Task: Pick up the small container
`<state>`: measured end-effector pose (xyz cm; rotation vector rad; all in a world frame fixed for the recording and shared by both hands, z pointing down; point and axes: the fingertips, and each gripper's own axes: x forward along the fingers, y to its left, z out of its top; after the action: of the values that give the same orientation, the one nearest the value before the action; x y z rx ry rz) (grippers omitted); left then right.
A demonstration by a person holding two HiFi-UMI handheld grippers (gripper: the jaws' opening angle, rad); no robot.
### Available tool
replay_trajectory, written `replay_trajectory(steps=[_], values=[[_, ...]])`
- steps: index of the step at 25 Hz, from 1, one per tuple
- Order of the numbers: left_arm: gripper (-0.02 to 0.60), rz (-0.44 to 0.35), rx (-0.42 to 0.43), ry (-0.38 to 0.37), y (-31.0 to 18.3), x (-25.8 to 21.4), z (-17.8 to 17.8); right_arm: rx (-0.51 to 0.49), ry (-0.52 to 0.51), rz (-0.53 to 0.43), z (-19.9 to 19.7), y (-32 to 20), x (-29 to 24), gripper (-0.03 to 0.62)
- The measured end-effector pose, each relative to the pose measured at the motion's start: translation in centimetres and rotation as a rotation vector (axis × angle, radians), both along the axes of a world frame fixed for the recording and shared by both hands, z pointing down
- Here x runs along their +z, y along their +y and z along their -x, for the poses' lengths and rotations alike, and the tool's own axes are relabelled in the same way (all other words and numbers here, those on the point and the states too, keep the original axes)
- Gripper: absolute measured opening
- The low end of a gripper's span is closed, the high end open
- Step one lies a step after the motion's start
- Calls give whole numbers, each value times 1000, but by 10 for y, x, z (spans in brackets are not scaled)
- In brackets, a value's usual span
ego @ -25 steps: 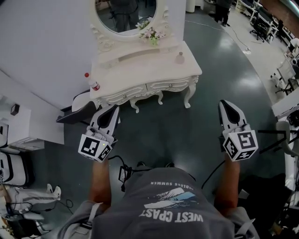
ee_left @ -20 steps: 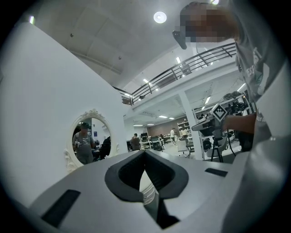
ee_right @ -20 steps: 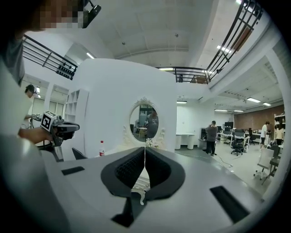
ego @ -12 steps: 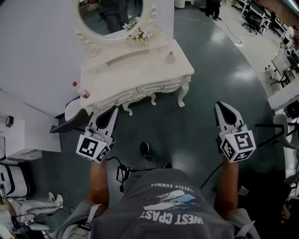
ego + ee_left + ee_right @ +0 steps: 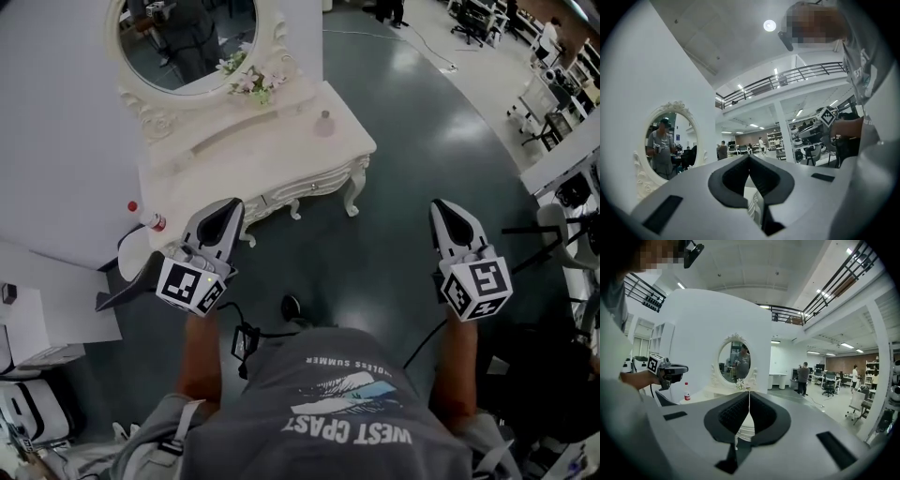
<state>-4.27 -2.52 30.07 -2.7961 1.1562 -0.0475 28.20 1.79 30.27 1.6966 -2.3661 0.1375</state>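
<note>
The small container (image 5: 324, 123) stood on the white table (image 5: 272, 155) near its back right corner. The left gripper (image 5: 226, 212) was by the table's front edge, the right gripper (image 5: 449, 214) well away. Both had jaws shut tight, holding nothing.

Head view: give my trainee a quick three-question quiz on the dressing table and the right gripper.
1. True or false: the small container stands on the dressing table, right of the flowers.
2. The right gripper is: A) shut, empty; B) shut on the container; C) wide open.
3. Fill in: the bottle at the table's left end has a ___ cap.
Key: 1 true; 2 A; 3 red.
</note>
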Motion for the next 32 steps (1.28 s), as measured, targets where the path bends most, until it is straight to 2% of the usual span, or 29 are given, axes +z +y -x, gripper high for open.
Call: replay_trajectory(steps=[7, 17, 26, 32], values=[[17, 8, 56, 12, -48, 4, 18, 64, 16, 4, 19, -25, -2, 28], [17, 17, 130, 36, -88, 12, 37, 130, 48, 19, 42, -46, -3, 28], [17, 27, 145, 68, -108, 19, 54, 145, 81, 24, 59, -65, -6, 28], [17, 40, 99, 86, -117, 25, 72, 106, 95, 34, 70, -89, -6, 28]])
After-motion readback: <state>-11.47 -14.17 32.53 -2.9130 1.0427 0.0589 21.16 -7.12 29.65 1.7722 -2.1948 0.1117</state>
